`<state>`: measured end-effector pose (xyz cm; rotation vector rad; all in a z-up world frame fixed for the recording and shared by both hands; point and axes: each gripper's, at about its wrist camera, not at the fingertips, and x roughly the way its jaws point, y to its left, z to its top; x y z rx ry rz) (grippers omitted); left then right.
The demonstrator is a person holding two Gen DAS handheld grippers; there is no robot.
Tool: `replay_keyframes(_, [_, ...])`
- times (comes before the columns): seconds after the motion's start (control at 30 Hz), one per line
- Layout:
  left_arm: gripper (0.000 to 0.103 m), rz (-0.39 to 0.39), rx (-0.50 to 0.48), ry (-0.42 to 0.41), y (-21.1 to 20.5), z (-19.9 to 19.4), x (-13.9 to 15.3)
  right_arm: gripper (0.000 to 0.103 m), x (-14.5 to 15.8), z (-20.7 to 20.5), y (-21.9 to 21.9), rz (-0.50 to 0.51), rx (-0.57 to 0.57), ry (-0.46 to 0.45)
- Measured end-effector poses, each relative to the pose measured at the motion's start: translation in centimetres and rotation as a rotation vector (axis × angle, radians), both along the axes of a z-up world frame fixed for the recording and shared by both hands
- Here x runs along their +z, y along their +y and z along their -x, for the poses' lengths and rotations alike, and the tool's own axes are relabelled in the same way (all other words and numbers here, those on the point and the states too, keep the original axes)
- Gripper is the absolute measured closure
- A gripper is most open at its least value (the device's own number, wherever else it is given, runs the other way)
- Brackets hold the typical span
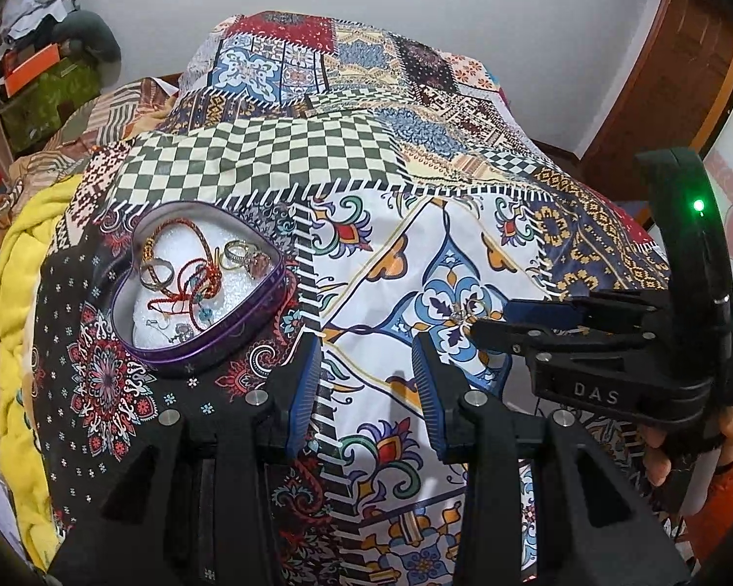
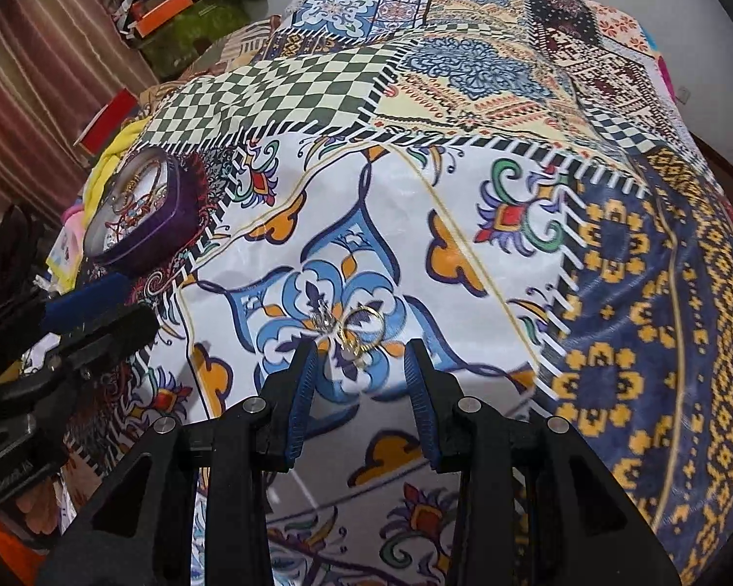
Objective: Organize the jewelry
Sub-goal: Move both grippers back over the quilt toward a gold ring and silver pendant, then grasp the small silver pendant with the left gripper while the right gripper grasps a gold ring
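A: Hovering right hand-held gripper [image 2: 361,361] — fingers wide, empty, straddling loose rings [image 2: 354,329] on the bedspread [image 2: 464,224].
B: Left hand-held gripper [image 1: 366,366]?
A: Also wide, empty — heart-shaped tin [image 1: 198,288] of jewelry just beside it.

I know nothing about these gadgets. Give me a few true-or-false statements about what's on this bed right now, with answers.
1. The purple heart-shaped tin already holds rings and red cords. True.
2. The small cluster of gold and silver rings lies on the patterned bedspread, outside the tin. True.
3. The right gripper is clamped on those rings. False: its fingers stand apart, with the rings just ahead of them.
4. The left gripper holds a necklace. False: it is open and holds nothing.
5. The tin has its lid on. False: it is open.
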<state>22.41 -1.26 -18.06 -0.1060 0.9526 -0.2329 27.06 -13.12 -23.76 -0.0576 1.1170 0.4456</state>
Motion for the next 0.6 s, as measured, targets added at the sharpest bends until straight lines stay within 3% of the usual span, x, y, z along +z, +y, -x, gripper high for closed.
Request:
replay_keyframes(0.13, [0.065, 0.002, -0.001, 0.006, 0.0, -0.1, -0.3, 0.087, -0.2, -0.2, 0.0, 0.019, -0.008, -0.019])
replay_keyframes(0.33, [0.065, 0.000, -0.025, 0.011, -0.9, -0.4, -0.4, 0.088, 0.5, -0.5, -0.9, -0.037, -0.035, -0.027])
replay_keyframes(0.4, [0.065, 0.004, -0.041, 0.012, -1.4, -0.5, -0.4, 0.096, 1.1, -0.5, -1.4, -0.057, -0.045, -0.040])
replay_keyframes(0.6, [0.065, 0.020, -0.100, 0.044, -3.9, -1.9, -1.4, 0.096, 3.0, -0.3, -3.5, -0.059, -0.091, -0.111])
